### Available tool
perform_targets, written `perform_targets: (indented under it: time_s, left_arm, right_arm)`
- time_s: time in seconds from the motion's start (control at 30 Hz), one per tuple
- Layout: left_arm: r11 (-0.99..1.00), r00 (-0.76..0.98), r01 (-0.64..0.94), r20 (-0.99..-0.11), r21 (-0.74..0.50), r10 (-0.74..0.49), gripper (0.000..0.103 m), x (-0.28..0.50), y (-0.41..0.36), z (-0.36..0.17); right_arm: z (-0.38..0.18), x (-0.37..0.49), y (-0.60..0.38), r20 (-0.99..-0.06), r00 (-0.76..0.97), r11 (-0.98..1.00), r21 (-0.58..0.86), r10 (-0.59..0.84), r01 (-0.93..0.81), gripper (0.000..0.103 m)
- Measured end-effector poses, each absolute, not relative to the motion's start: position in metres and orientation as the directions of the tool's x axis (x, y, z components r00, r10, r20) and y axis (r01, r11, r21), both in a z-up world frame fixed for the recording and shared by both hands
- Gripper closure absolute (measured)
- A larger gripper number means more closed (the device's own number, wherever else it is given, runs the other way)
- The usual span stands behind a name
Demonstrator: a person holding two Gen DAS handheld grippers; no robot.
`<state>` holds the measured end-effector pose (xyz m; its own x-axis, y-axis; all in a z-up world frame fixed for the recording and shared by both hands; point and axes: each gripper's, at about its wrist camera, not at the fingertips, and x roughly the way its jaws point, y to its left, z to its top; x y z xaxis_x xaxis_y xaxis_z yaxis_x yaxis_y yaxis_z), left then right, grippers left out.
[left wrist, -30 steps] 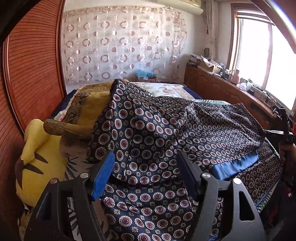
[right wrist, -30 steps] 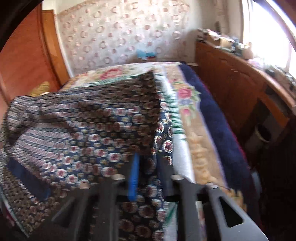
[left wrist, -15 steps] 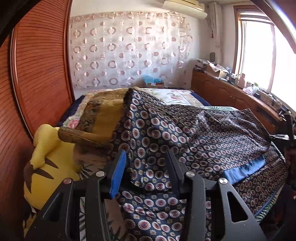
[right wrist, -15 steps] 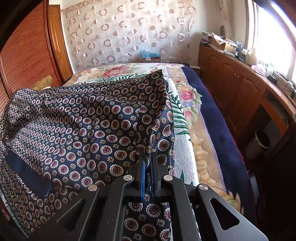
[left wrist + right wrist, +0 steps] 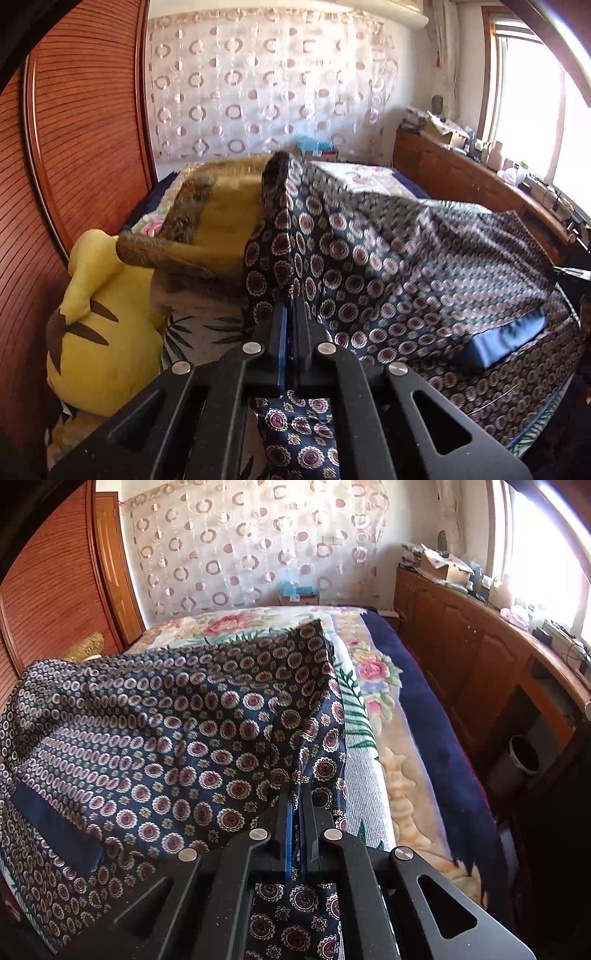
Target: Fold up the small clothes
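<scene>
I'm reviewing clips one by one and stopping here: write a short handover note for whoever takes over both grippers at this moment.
Left gripper: shut on the patterned garment at its left edge.
Right gripper: shut on the same garment at its right edge.
The garment is lifted between the two and drapes over the bed; its plain blue band hangs low. A yellow plush toy lies at the left.
Done: both edges gripped.
Left: make the fold and lay it flat.

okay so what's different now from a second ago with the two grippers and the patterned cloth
The left gripper, open around a raised fold of the patterned cloth a second ago, has shut on it. The right gripper, nearly closed on the cloth's other edge, has finished clamping. The cloth stays spread over the bed, and the yellow plush toy has not moved.
</scene>
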<state>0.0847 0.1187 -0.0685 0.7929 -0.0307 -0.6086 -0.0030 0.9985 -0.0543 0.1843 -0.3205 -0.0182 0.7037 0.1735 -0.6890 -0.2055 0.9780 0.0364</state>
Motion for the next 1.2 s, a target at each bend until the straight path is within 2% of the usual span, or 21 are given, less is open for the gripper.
perform_targets:
  time_s: [0.33, 0.5, 0.9, 1.2]
  left_arm:
    - [0.982, 0.824, 0.069, -0.545, -0.179, -0.157, 0.101, 0.071, 0.118, -0.03]
    - [0.977, 0.812, 0.077, -0.557, -0.199, -0.177, 0.101, 0.059, 0.118, -0.034]
    - [0.962, 0.771, -0.025, -0.617, -0.273, -0.156, 0.101, 0.018, 0.157, -0.075]
    - [0.973, 0.734, -0.041, -0.667, -0.225, -0.124, 0.101, 0.011, 0.151, -0.092]
  right_arm:
    - [0.028, 0.158, -0.328, -0.573, 0.766, 0.955, 0.122, 0.291, -0.271, 0.102]
    - [0.045, 0.135, -0.337, -0.537, 0.781, 0.947, 0.144, 0.319, -0.288, 0.102]
    - [0.021, 0.077, -0.356, -0.576, 0.768, 0.959, 0.128, 0.28, -0.254, 0.102]
    - [0.002, 0.073, -0.345, -0.668, 0.709, 0.97, 0.08, 0.223, -0.23, 0.102]
